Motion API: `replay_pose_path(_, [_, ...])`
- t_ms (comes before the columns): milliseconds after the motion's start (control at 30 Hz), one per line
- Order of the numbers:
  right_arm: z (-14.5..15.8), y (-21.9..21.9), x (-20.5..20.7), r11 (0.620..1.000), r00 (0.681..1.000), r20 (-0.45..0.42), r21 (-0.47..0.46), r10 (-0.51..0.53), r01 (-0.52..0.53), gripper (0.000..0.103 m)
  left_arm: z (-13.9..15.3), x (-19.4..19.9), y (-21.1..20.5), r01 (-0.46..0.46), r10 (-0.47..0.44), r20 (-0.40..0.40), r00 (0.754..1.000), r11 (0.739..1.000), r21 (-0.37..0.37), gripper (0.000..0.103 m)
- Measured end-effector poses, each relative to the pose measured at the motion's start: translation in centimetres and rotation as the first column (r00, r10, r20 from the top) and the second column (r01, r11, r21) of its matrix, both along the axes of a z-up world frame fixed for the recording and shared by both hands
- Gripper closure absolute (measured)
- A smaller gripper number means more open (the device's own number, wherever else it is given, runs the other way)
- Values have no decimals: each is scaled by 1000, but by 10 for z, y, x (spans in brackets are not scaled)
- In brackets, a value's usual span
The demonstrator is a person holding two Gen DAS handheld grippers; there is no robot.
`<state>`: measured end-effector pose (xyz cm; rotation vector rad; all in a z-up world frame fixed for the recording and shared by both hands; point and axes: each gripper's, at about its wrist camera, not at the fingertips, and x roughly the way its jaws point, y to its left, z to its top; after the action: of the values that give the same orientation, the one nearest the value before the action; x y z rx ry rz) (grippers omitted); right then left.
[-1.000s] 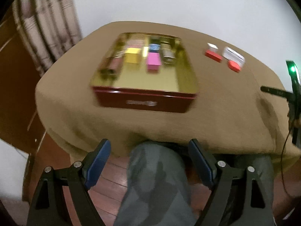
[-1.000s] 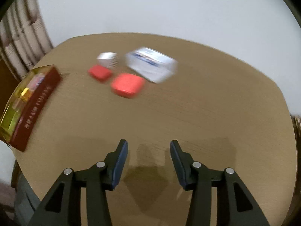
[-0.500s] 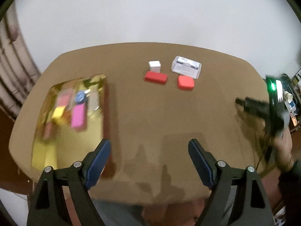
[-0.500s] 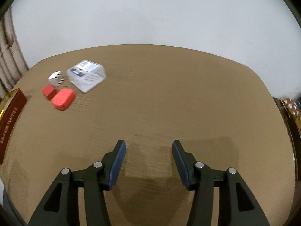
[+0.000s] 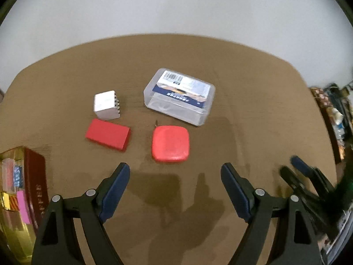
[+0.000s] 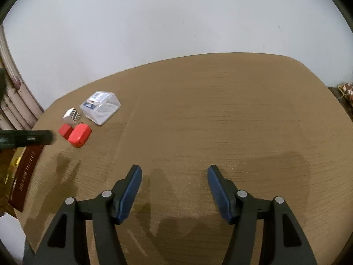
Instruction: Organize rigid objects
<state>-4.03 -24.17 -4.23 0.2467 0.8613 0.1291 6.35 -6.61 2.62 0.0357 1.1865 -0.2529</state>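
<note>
Nearing the red case (image 5: 170,144), left gripper (image 5: 175,174) spread wide.

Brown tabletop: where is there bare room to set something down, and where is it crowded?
Bare: the wide stretch right of the clear plastic box, ahead of the right gripper. Crowded: far left, where white cube, red block and rounded red case cluster beside the red-and-gold tin.

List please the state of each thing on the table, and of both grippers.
Left gripper: open, empty.
Right gripper: open, empty.
Clear plastic box: closed, flat.
Rounded red case: closed, flat.
Red block: lying flat.
White cube: upright.
Red tin: open, items inside.
</note>
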Motion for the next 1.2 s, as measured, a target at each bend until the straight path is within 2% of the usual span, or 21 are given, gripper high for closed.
replay_pose_path(233, [7,-8,-6,999,1000,23,43,4,-5,39,-20,26,-15,19,-18,-17,1000,998,54,22])
replay_pose_path(400, [8,-10,-8,998,999,32,59,5,-7,39,-31,38,-15,10,-8,-54,999,999,41,23])
replay_pose_path(433, [8,-11,-9,998,999,36,64,2,-5,39,-34,40,-14,10,-8,-66,998,999,32,26])
replay_pose_path(467, [8,-12,-10,998,999,38,68,-1,-2,39,-36,38,-13,11,-9,-78,997,1000,27,37])
replay_pose_path(533, [9,-14,-12,997,999,42,76,-8,5,39,-36,37,-15,22,-20,-50,999,998,50,48])
replay_pose_path(567, [9,-15,-12,997,999,44,80,-11,7,39,-36,36,-17,33,-30,-38,999,997,73,60])
replay_pose_path(733, [12,-24,-11,995,999,43,95,-33,29,39,-31,27,-11,35,-34,-31,999,999,36,61])
replay_pose_path(833, [13,-25,-12,995,998,45,99,-37,32,39,-22,7,-6,27,-27,-26,999,1000,-5,61])
replay_pose_path(967, [13,-27,-11,994,998,41,99,-40,36,39,5,-36,12,-2,3,11,1000,998,-55,61])
replay_pose_path(1100, [11,-25,-9,995,999,30,91,-41,38,39,37,-77,57,-69,72,32,997,993,-98,61])
replay_pose_path(1200, [10,-23,-6,996,999,18,80,-42,40,39,58,-100,105,-129,133,46,990,988,-79,61])
